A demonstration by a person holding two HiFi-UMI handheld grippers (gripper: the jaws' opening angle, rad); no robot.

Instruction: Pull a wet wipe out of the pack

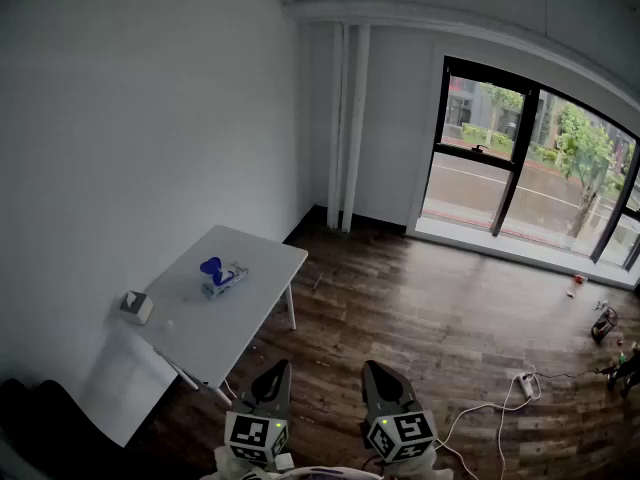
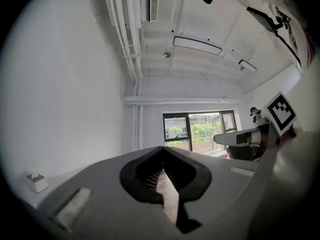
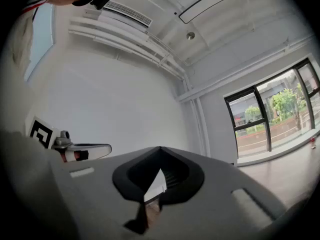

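Note:
The wet wipe pack [image 1: 223, 277], white and blue with a blue piece on top, lies on the white table [image 1: 245, 323] at the left of the head view. Both grippers are held level at the bottom of that view, well short of the table. My left gripper [image 1: 279, 367] has its jaws together with nothing between them, seen close up as the left gripper [image 2: 162, 149]. My right gripper [image 1: 373, 367] is shut and empty as well, and the right gripper [image 3: 160, 149] points toward the wall. The pack shows in neither gripper view.
A small white box [image 1: 136, 307] sits at the table's near left corner, the same box [image 2: 36, 182] in the left gripper view. A white panel [image 1: 125, 383] leans below the table. A power strip with cable [image 1: 524, 383] lies on the wooden floor; windows [image 1: 530, 173] beyond.

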